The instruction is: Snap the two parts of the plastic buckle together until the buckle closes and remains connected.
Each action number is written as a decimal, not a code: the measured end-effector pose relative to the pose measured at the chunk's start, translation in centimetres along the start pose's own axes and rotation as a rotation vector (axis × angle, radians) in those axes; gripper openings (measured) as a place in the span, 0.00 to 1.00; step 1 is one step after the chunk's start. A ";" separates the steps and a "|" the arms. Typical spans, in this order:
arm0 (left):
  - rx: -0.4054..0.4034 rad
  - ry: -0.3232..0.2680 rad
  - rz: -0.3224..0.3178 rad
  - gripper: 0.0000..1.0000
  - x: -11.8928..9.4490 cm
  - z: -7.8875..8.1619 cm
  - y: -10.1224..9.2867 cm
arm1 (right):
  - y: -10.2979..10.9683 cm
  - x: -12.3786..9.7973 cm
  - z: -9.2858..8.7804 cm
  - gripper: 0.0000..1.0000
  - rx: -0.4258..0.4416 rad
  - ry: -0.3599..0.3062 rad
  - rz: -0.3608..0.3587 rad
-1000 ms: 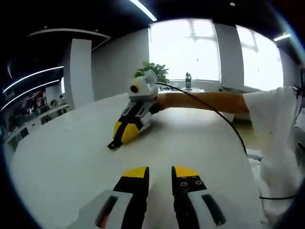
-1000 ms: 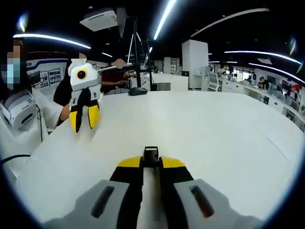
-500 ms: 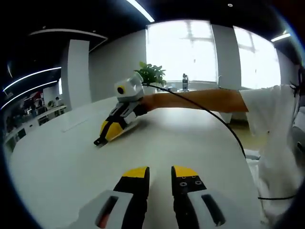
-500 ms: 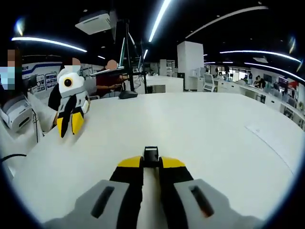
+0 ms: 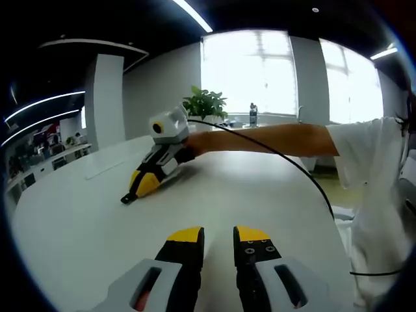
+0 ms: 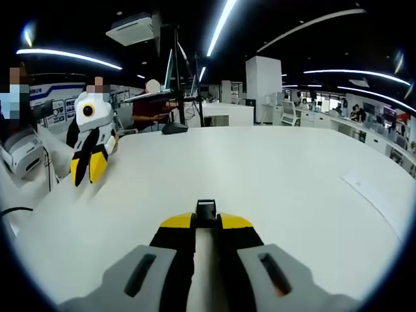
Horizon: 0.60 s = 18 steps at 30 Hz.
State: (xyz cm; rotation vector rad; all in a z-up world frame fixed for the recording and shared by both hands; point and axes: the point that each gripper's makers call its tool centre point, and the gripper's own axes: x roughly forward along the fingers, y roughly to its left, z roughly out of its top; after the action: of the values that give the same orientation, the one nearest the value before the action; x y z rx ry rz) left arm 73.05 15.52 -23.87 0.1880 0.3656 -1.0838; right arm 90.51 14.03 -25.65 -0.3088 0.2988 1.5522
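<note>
A small black plastic buckle part (image 6: 206, 209) sticks out from between the yellow tips of my right gripper (image 6: 206, 221), which is shut on it just above the white table (image 6: 279, 175). In the left gripper view the right gripper (image 5: 134, 190) lies low over the table at middle left, and the black buckle part (image 5: 125, 199) shows at its tip. My left gripper (image 5: 219, 234) is open near the table's edge with nothing between its fingers. In the right gripper view the left gripper (image 6: 87, 174) hangs at the far left, fingers pointing down.
A person's bare arm (image 5: 273, 138) and a black cable (image 5: 305, 175) reach in from the right. A sheet of paper (image 6: 374, 188) lies on the table's right side. A potted plant (image 5: 207, 104) and a bottle (image 5: 253, 112) stand at the far edge. People sit behind a dark object (image 6: 175, 128).
In the left gripper view the right gripper with its buckle part has slid leftward and farther off. In the right gripper view the left gripper has drifted left. The jaws' states are unchanged.
</note>
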 end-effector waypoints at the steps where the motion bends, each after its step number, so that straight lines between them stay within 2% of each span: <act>1: 0.000 0.001 0.000 0.17 0.0 0.0 0.0 | -0.2 0.0 0.1 0.13 0.000 -0.007 0.000; 14: -0.004 -0.001 -0.003 0.17 0.0 -0.5 -0.3 | 0.1 0.4 0.3 0.13 -0.021 -0.002 0.009; 18: -0.013 -0.020 0.003 0.19 -0.1 -0.2 0.0 | -0.2 0.3 0.3 0.25 -0.018 -0.016 -0.008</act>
State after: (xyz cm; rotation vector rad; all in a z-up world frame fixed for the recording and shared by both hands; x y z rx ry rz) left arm 72.96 15.68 -23.99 0.1659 0.3544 -1.0794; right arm 90.73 14.42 -25.50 -0.3114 0.2705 1.5491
